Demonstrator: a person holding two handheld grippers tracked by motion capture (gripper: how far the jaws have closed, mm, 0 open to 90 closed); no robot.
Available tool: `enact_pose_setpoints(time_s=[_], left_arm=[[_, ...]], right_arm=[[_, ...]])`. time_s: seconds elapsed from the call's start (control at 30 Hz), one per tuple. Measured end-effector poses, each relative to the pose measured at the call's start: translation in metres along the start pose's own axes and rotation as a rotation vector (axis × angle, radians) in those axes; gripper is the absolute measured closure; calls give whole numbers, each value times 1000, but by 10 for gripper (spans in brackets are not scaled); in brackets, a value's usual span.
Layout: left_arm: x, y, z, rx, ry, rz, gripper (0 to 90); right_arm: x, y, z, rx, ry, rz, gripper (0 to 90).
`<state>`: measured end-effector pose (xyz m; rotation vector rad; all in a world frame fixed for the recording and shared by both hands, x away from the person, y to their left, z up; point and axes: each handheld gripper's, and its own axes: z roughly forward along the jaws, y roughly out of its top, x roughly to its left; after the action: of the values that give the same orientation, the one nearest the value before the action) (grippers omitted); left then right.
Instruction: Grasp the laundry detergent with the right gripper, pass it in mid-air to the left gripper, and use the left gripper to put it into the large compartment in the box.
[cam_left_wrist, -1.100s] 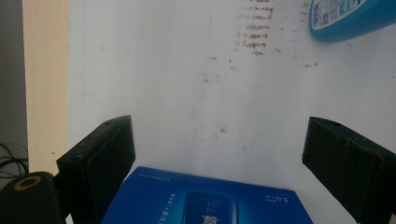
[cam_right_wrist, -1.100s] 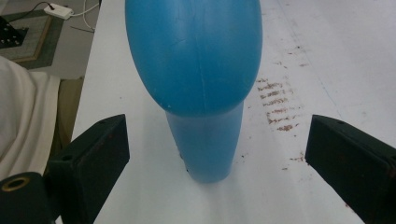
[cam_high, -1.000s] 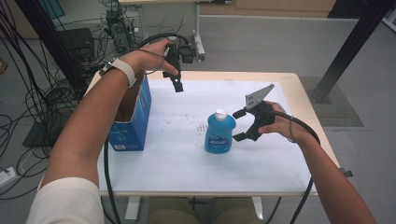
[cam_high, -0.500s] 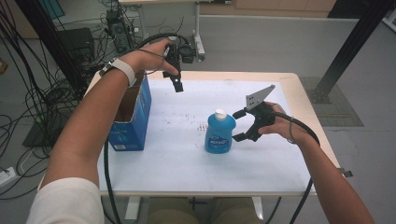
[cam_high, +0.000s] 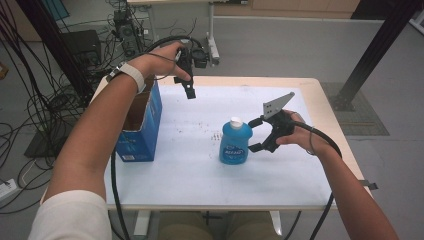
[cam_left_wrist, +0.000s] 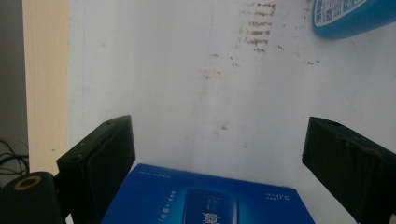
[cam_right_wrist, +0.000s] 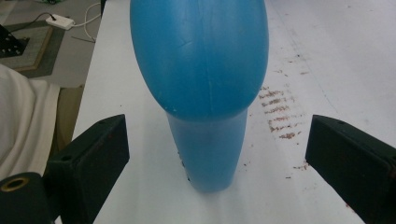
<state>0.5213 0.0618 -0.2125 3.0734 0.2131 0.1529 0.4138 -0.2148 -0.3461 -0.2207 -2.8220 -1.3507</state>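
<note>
The left gripper (cam_high: 189, 89) hangs with jaws open and empty above the far left of the bench (cam_high: 190, 175), over the open blue carton (cam_high: 141, 125) standing at the bench's left edge; a careless descent could strike the carton wall and shove it off. The blue bottle (cam_high: 235, 142) stands upright mid-bench, between the open jaws of the right gripper (cam_high: 256, 135), pads not yet touching; uneven closing could tip it
</note>
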Motion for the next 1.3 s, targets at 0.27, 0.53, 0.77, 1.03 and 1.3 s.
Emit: enact_pose_setpoints(time_s=[0.27, 0.53, 0.77, 1.03, 1.3], left_arm=[[0, 1, 1, 3, -1, 0, 99], [0, 1, 2, 7, -2, 1, 99], [0, 2, 3, 10, -3, 0, 99], [0, 2, 3, 11, -3, 0, 99], [1, 2, 4, 11, -4, 0, 99]], right_arm=[[1, -5, 0, -22, 1, 13, 61], [1, -6, -1, -52, -3, 9, 60], [2, -8, 0, -58, -3, 14, 60], [2, -11, 1, -63, -5, 23, 60], [2, -11, 3, -64, -4, 22, 60]])
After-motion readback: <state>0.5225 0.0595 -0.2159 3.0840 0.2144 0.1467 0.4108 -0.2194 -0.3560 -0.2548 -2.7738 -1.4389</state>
